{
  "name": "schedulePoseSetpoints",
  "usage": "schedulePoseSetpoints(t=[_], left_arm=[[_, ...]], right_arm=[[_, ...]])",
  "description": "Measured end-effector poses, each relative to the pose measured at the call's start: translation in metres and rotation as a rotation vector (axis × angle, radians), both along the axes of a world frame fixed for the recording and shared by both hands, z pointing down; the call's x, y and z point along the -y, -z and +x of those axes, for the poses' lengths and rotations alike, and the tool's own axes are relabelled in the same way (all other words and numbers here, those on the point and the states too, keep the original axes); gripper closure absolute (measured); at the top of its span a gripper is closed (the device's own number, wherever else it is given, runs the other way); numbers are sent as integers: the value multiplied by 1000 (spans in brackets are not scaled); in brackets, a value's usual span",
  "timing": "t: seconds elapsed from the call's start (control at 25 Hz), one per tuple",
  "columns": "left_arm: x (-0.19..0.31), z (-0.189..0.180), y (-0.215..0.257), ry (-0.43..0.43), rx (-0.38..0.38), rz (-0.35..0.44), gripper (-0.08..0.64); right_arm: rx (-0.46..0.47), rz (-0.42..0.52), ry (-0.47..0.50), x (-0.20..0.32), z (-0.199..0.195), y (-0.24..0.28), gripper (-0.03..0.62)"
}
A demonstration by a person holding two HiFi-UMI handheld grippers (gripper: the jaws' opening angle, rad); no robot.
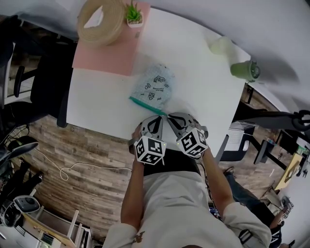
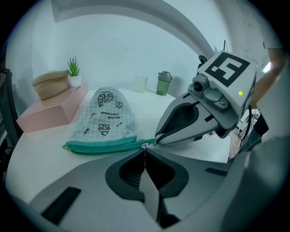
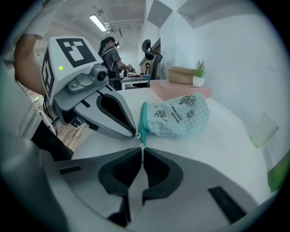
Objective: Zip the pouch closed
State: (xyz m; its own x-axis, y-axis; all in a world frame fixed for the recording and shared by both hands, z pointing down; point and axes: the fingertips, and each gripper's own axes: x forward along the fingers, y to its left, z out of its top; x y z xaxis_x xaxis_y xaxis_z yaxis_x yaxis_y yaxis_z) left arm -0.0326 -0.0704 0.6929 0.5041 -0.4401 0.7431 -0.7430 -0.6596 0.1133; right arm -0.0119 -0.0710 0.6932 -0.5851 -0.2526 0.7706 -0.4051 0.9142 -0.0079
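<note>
A light blue checked pouch (image 1: pixel 154 86) with cartoon prints lies on the white table (image 1: pixel 97 101), its teal zipper (image 2: pixel 102 146) along the near edge. Both grippers meet at the zipper's near right end. My left gripper (image 2: pixel 145 152) is shut, with the small silver zipper pull (image 2: pixel 145 146) pinched at its tips. My right gripper (image 3: pixel 142 152) is shut on the teal tape end of the zipper (image 3: pixel 142 138). In the head view the left gripper (image 1: pixel 162 117) and right gripper (image 1: pixel 170 117) sit side by side at the table's front edge.
A pink box (image 1: pixel 109 48) at the back left carries a woven basket (image 1: pixel 99 19) and a small potted plant (image 1: pixel 133 14). A pale cup (image 1: pixel 220 46) and a green cup (image 1: pixel 244 70) stand at the back right. A black chair (image 1: pixel 48 82) stands left of the table.
</note>
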Motion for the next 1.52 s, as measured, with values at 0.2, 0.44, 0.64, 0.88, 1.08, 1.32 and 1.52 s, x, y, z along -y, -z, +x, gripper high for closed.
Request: schedulePoseSetpoints(t=[0.2,0.44,0.64,0.88,1.08,1.32,1.52], left_arm=[[4,-11,1,11,6,0,561],[5,-16,2,15,6,-2,561],[9,-24,3,37,7,2,561],[13,-31,5,40,10,10,561],[16,-40,7,73,4,11,561],[19,-45,9,69,6,16,561],[23,-54,8,75,11,20,561]], right_arm=[[-4,-1,-3,0,1,0,575],[-4,-3,-10,0,0,1,575],[-8,-7,-21,2,2,1,575],[-8,-5,-32,2,1,2,575],[-12,-6,-39,3,2,2,575],[-16,-7,-50,3,3,4,575],[-20,-12,-76,4,5,1,575]])
